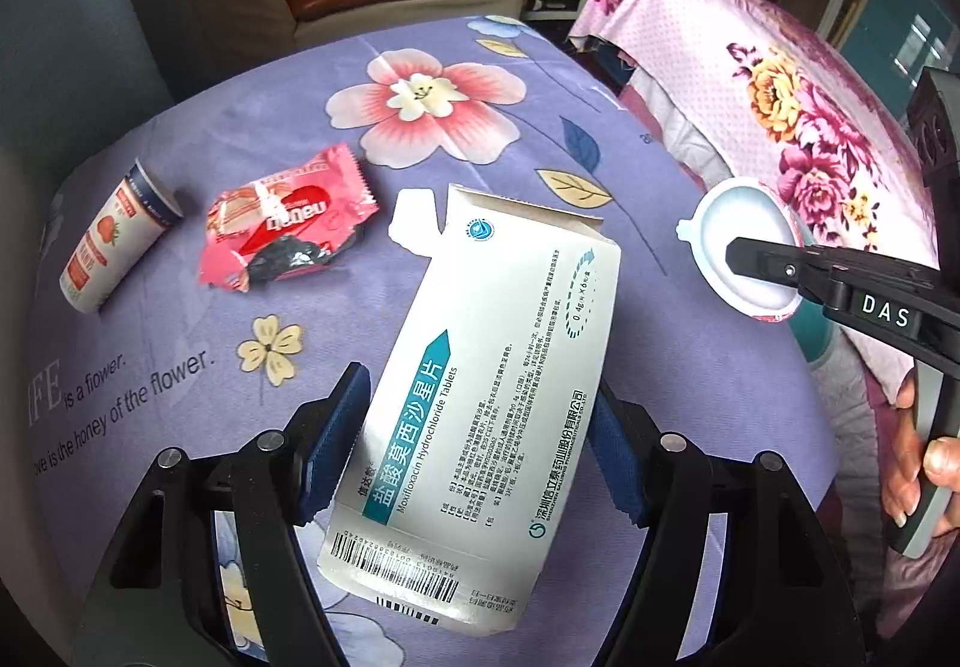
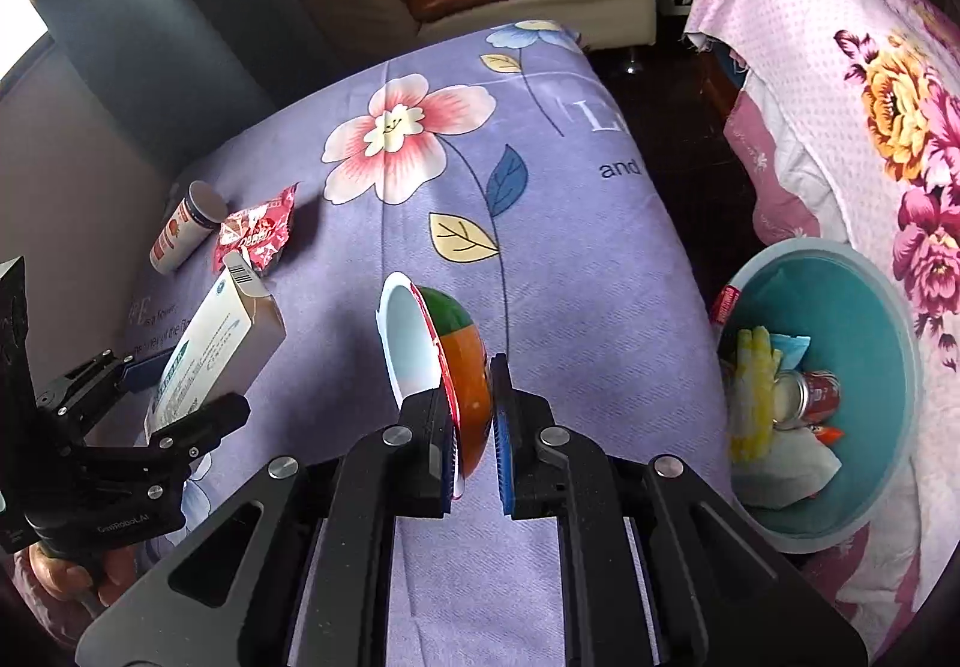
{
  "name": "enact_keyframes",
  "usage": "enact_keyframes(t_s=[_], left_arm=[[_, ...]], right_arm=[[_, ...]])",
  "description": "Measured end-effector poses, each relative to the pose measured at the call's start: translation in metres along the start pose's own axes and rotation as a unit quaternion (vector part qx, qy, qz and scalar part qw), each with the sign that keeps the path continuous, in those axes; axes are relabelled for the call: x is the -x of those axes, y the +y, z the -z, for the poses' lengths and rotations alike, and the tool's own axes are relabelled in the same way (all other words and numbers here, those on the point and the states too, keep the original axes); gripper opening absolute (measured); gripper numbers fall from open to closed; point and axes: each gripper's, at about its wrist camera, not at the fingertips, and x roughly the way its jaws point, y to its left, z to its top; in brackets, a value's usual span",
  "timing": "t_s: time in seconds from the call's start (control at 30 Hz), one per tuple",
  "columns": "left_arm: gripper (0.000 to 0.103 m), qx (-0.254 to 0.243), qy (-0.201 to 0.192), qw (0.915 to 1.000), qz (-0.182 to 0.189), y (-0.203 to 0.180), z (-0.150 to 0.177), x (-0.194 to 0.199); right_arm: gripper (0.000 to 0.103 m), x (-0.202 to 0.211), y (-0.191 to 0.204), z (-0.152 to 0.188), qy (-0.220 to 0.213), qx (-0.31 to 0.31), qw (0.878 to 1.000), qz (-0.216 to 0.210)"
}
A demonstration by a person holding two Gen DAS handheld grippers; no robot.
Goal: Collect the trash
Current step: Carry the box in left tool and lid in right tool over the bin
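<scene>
While both grippers carry a load above the bed (image 2: 570,223), each piece calls for its own touch. With the bin (image 2: 840,397) as the mark, the pill box (image 1: 480,397) hangs well to its left over the purple sheet, clamped across its flat sides by the left gripper (image 1: 474,445) at a middling width. It looks like thin empty card with one flap open: light and easily crushed, so a gentle squeeze near the middle seems right. Nearer the bin, but not yet over it, the cup (image 2: 447,361) is pinched by its wall, the right gripper (image 2: 474,427) nearly closed on it. I judge it thin plastic, light, springy and a bit slick, best gripped at the rim as now. Far left of the bin, a wrapper (image 1: 282,229) and a tube (image 1: 114,241) lie touching the sheet, apart from each other. Crinkly and limp, the wrapper should take a pinch anywhere; stiff and round, the tube may roll, so grip it across its middle
</scene>
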Motion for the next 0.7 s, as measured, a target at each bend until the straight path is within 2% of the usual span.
enact_keyframes(t_s=[0.4, 0.7], left_arm=[[0.071, -0.073, 0.024, 0.9968, 0.02, -0.117, -0.019, -0.029], [0.071, -0.118, 0.037, 0.9918, 0.035, -0.188, -0.041, -0.05]], right_arm=[[0.01, 0.041, -0.096, 0.025, -0.042, -0.081, 0.996, 0.017], [0.01, 0.072, -0.175, 0.047, -0.074, -0.153, 0.984, 0.048]])
